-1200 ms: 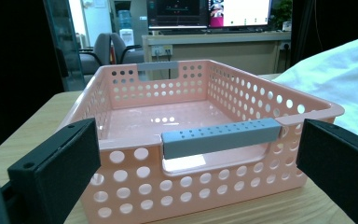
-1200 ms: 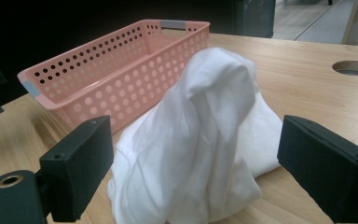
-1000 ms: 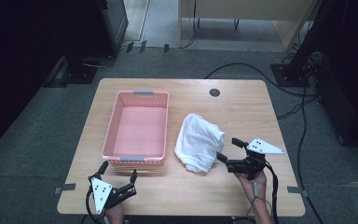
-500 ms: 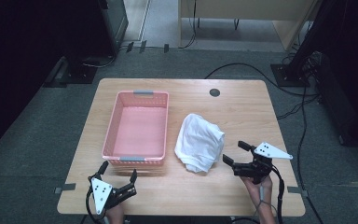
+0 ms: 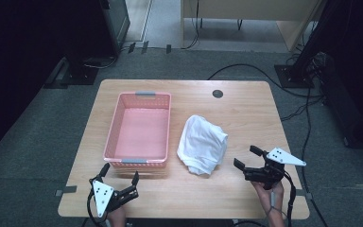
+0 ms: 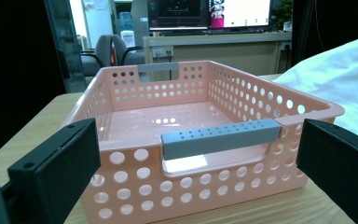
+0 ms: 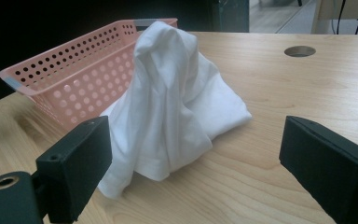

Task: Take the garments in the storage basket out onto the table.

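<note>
My right tongs (image 5: 245,157) have slid back from the white cloth (image 5: 202,144) toward my edge of the counter (image 5: 246,109) since a second ago, when their tips were almost at the cloth's near hem. Now they sit clear of it, to the cloth's right and nearer me, jaws spread wide with nothing between them. In the right gripper view the cloth (image 7: 168,100) stands heaped in a soft peak straight ahead of the spread jaws, so I judge that I am lining up for a fresh approach rather than giving up on it; the pick itself is not yet done.

My left tongs (image 5: 119,172) are where they were a second ago, just in front of the basket's near wall, jaws spread and empty.

The pink basket (image 5: 112,130) lies just left of the cloth, the two nearly touching at the basket's right wall. Nothing is in it: the left gripper view looks over its grey handle (image 6: 220,136) onto a bare pink floor. The cloth rests wholly on the counter, outside the basket.
</note>
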`<act>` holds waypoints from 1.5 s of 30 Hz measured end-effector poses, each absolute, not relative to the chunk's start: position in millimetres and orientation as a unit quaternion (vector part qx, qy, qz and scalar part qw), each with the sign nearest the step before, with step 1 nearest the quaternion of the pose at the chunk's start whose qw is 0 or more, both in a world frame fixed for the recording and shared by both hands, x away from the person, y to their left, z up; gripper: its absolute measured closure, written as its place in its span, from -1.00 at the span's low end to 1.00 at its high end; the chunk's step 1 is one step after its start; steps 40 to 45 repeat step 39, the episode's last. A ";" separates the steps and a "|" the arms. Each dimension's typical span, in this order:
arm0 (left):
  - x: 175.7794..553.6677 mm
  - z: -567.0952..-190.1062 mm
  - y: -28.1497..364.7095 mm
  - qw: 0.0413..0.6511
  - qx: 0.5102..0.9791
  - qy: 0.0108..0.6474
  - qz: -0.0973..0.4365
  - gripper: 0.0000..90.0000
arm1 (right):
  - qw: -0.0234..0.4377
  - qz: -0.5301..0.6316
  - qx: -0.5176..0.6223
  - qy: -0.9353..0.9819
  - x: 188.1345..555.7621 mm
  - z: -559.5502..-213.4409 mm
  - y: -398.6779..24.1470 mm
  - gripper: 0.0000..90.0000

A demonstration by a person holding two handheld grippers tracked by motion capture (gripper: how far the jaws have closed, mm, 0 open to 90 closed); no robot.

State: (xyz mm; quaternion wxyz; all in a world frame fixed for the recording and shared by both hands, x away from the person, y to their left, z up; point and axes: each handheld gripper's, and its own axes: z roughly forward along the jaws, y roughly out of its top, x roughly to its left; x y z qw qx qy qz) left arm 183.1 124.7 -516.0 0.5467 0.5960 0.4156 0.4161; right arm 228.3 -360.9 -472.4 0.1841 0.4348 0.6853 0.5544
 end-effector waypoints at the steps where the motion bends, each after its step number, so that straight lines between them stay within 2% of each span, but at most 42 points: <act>1: 183.0 -516.0 124.6 0.547 0.596 0.415 0.416 -1.00 | 0.184 0.554 0.436 0.685 227.8 -472.5 -361.9 -0.80; 45: 182.6 -516.1 125.2 0.550 0.595 0.414 0.416 -1.00 | 0.213 0.533 0.460 0.677 205.3 -473.9 -403.0 -0.80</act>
